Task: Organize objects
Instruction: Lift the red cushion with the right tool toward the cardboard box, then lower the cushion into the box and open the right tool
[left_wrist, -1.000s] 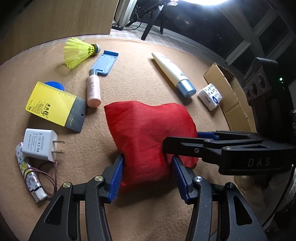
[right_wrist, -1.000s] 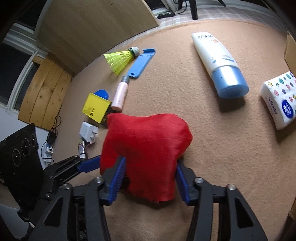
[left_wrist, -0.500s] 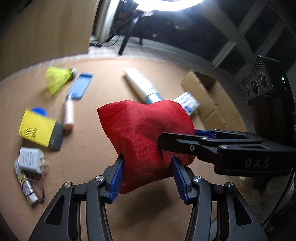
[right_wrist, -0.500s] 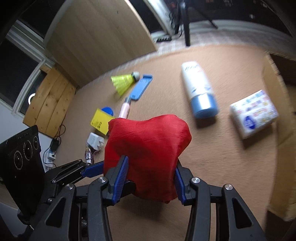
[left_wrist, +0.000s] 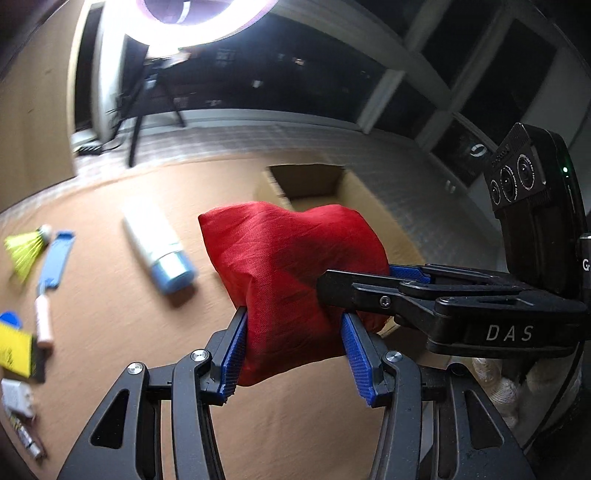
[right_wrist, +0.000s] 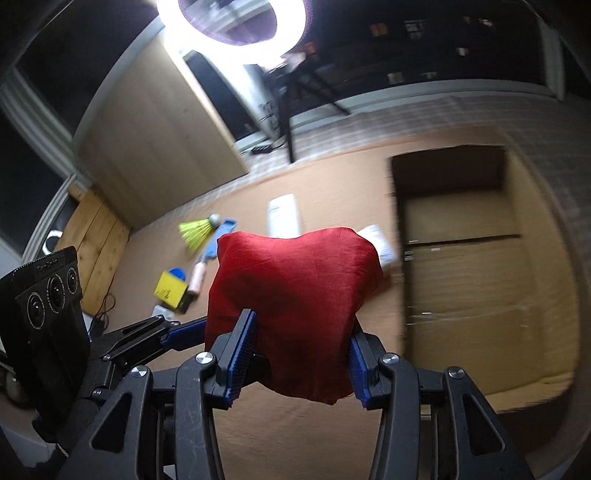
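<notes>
Both my tools pinch the red cloth bag: my left tool at its lower end, my right tool from the side. The bag hangs above the tan carpet, near the open cardboard box.

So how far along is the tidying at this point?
Early. Nothing visibly sits in the cardboard box yet. In hand: the red cloth bag, clamped by both the left tool and right tool, lifted off the mat. Left on the mat: shuttlecock, blue comb, white tube, small pink bottle, yellow card, charger, tissue pack.
</notes>
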